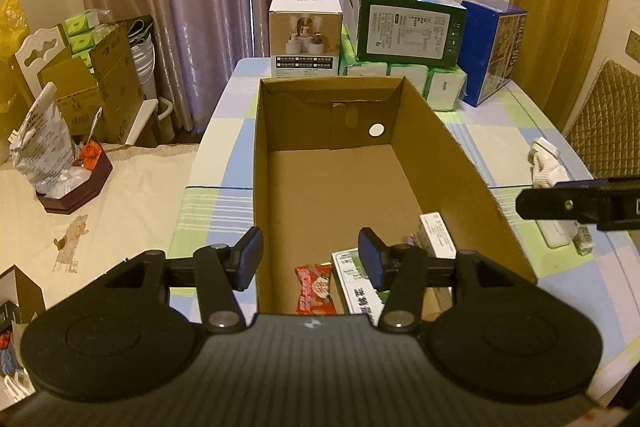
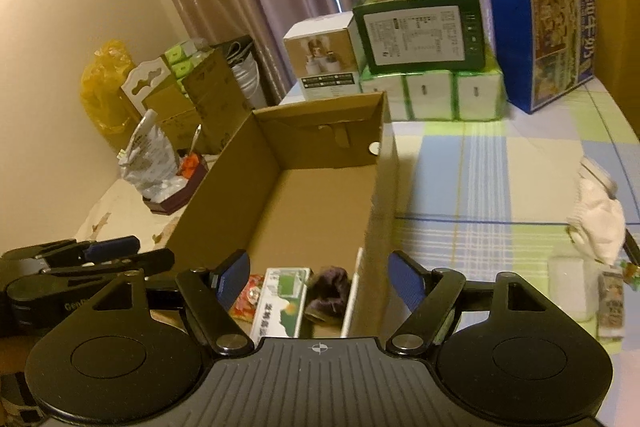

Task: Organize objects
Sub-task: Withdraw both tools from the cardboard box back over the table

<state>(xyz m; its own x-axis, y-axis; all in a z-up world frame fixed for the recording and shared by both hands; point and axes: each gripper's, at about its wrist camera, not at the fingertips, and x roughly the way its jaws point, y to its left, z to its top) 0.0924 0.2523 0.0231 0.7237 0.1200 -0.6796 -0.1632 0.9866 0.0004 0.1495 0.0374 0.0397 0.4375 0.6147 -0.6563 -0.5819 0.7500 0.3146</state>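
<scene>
An open cardboard box [image 1: 436, 131] [image 2: 224, 171] stands on the checked tablecloth. At its near end lie a red snack packet [image 1: 314, 287] [image 2: 246, 301], a green-and-white packet [image 1: 354, 277] [image 2: 282, 301], a small white carton [image 1: 436, 233] [image 2: 352, 291] and a dark purple cloth [image 2: 328, 291]. My left gripper [image 1: 310, 259] is open above the box's near left wall, with nothing between its fingers. My right gripper [image 2: 320, 279] is open too, straddling the box's right wall, and holds nothing. In the left wrist view it shows at the right edge [image 1: 576, 205].
White cloth [image 1: 546, 167] [image 2: 600, 223] and small clear containers [image 2: 570, 287] lie right of the box. Stacked boxes [image 1: 408, 19] [image 2: 420, 23] and tissue packs [image 2: 432, 95] stand behind it. A side table at left carries a dark tray [image 1: 76, 187] and bags.
</scene>
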